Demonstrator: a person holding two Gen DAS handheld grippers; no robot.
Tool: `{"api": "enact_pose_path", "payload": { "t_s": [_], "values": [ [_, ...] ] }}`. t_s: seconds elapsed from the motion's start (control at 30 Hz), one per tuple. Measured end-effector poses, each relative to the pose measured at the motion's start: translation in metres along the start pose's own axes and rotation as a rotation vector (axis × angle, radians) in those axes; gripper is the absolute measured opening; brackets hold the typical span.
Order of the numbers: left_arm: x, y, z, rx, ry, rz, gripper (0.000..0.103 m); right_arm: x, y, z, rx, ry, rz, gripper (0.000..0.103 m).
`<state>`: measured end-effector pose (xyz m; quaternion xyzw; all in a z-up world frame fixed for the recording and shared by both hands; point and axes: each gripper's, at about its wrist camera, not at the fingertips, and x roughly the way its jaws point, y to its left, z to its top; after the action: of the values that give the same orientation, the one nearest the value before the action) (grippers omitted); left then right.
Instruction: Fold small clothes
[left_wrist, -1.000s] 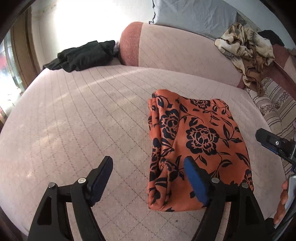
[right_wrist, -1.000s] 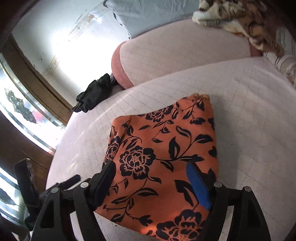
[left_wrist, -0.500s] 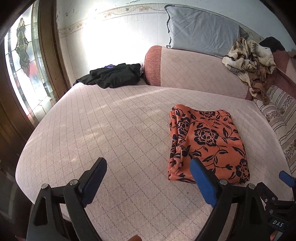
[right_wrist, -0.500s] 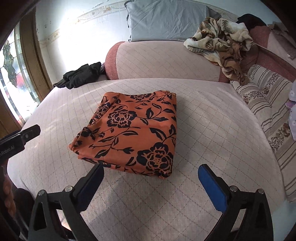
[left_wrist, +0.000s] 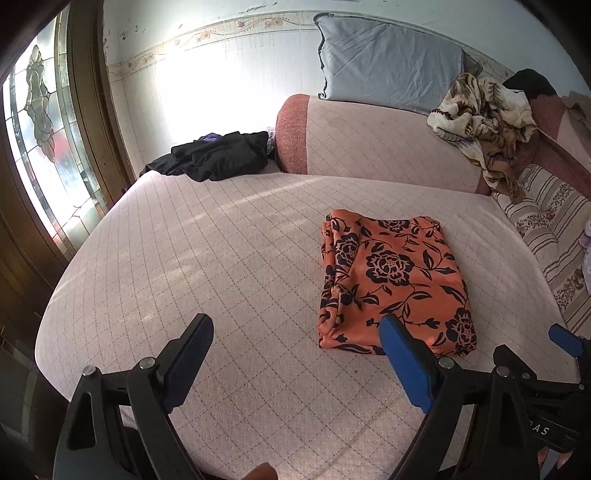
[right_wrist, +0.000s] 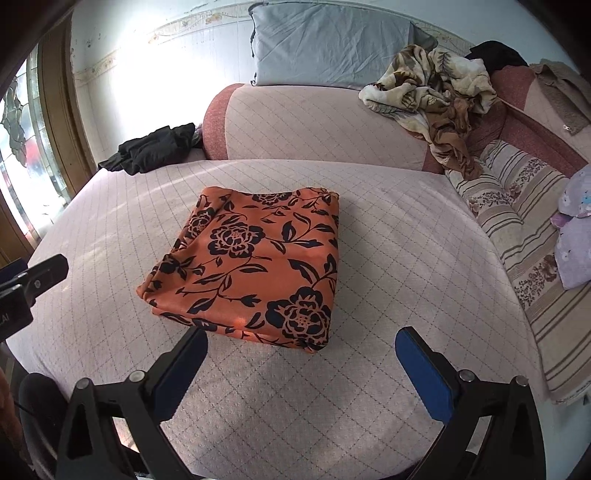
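An orange cloth with black flowers (left_wrist: 391, 280) lies folded into a neat rectangle on the pink quilted bed (left_wrist: 221, 258). It also shows in the right wrist view (right_wrist: 255, 266). My left gripper (left_wrist: 295, 354) is open and empty, held above the bed's front edge, left of and nearer than the cloth. My right gripper (right_wrist: 301, 365) is open and empty, just in front of the cloth's near edge. Neither gripper touches the cloth.
A black garment (left_wrist: 218, 155) lies at the bed's far left corner. A long bolster (right_wrist: 325, 125) runs along the back with a grey pillow (right_wrist: 328, 40) and a crumpled patterned cloth (right_wrist: 432, 92). A striped cushion (right_wrist: 524, 229) borders the right side. A stained-glass window (left_wrist: 40, 122) is at left.
Both grippers have pulled back and up from the folded cloth toward the bed's front edge. Their jaws have stayed open. The cloth has stayed in place.
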<state>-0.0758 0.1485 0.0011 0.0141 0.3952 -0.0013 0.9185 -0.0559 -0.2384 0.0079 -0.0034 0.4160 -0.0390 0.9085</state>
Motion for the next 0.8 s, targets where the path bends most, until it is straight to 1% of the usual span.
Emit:
{"api": "enact_pose_path", "payload": {
  "t_s": [0.07,0.13,0.2,0.3,0.4,0.53,0.67,0.8],
  "values": [
    [-0.001,-0.002,0.000,0.013,-0.017,0.003,0.091,0.002,0.001,-0.001,-0.003,0.002,-0.013,0.103],
    [0.000,-0.004,-0.001,0.020,-0.025,0.015,0.091,0.001,0.002,-0.003,-0.013,-0.022,-0.017,0.103],
    [0.001,-0.004,-0.002,0.019,-0.017,0.016,0.091,0.000,0.004,-0.005,-0.020,-0.033,-0.031,0.103],
    [0.002,-0.004,-0.002,0.008,-0.012,0.014,0.091,0.000,0.005,-0.003,-0.033,-0.025,-0.027,0.103],
    [0.002,-0.006,-0.003,0.028,-0.016,0.022,0.091,-0.002,0.001,0.001,-0.021,-0.042,-0.036,0.103],
    [0.006,-0.008,-0.001,0.030,0.000,0.005,0.091,0.000,0.001,0.005,-0.029,-0.036,-0.045,0.103],
    [0.008,-0.008,0.000,0.025,0.002,-0.006,0.091,-0.002,0.003,0.009,-0.029,-0.049,-0.040,0.103],
    [0.009,-0.006,0.003,0.020,0.004,-0.005,0.091,0.001,0.004,0.014,-0.043,-0.046,-0.045,0.103]
  ]
}}
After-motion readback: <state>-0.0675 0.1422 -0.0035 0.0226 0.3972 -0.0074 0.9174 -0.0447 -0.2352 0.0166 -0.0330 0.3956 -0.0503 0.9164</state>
